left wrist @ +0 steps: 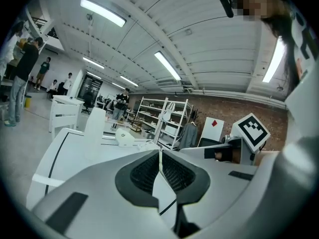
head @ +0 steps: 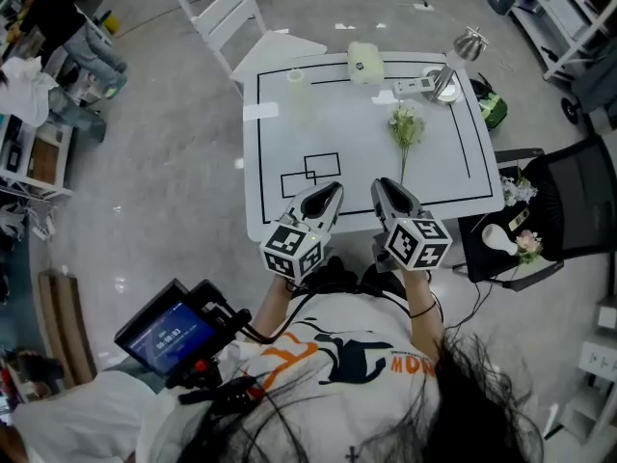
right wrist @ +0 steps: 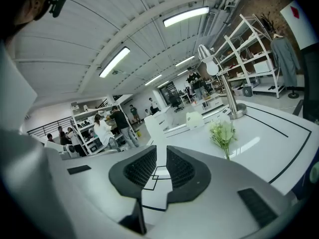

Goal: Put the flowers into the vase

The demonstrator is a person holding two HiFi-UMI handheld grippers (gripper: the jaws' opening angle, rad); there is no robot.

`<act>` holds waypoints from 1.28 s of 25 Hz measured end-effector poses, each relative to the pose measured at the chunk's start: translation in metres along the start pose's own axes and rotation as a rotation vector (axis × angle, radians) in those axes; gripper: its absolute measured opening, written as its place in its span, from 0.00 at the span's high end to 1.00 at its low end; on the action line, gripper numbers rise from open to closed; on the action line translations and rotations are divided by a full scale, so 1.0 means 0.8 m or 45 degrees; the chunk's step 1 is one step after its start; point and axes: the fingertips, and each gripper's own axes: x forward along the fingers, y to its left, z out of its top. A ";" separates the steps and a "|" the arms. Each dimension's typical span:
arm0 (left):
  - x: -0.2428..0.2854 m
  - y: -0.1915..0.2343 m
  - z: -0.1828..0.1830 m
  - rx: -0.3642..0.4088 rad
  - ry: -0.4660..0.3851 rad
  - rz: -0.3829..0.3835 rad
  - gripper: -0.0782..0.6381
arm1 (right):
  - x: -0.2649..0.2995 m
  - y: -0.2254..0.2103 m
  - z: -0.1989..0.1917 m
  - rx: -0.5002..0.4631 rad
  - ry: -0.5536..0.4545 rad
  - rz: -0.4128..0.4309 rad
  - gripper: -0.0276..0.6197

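flowers [head: 406, 126] lie middle right, outside vase [head: 298, 87] | left gripper [head: 331, 191] together, empty | right gripper [head: 386, 186] slightly apart, empty | pinch stem [head: 402, 167] gently

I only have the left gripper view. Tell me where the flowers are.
Observer: The flowers lie flat on the table, ahead of the right gripper, with the stem end toward it.
Operator: Report that gripper's jaws.
Observer: They are slightly apart, with nothing between them.
Operator: Name anything off the table's right edge.
Observer: A black chair stands there, with spare flowers lying on its seat.
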 end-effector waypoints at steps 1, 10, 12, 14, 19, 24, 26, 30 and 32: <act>0.004 0.000 0.000 -0.004 0.002 -0.009 0.88 | 0.001 -0.004 0.001 -0.001 0.001 -0.011 0.87; 0.026 0.001 -0.010 -0.024 0.023 -0.057 0.86 | 0.004 -0.045 -0.001 0.011 0.029 -0.097 0.84; 0.029 0.003 -0.007 -0.024 0.020 -0.051 0.86 | 0.008 -0.052 0.001 0.009 0.034 -0.105 0.84; 0.034 0.005 -0.003 -0.021 0.019 -0.048 0.86 | 0.012 -0.060 0.004 0.007 0.041 -0.114 0.84; 0.045 0.000 0.005 -0.021 0.028 -0.047 0.86 | 0.016 -0.079 0.009 0.016 0.062 -0.130 0.84; 0.082 0.004 0.002 -0.028 0.058 -0.051 0.86 | 0.030 -0.116 0.012 0.031 0.097 -0.150 0.83; 0.100 0.007 -0.001 -0.032 0.070 -0.054 0.86 | 0.040 -0.134 0.012 0.035 0.116 -0.158 0.82; 0.128 0.009 -0.002 -0.037 0.088 -0.054 0.86 | 0.055 -0.161 0.012 0.038 0.159 -0.165 0.80; 0.140 0.010 -0.003 -0.039 0.098 -0.054 0.86 | 0.063 -0.174 0.010 0.032 0.186 -0.170 0.79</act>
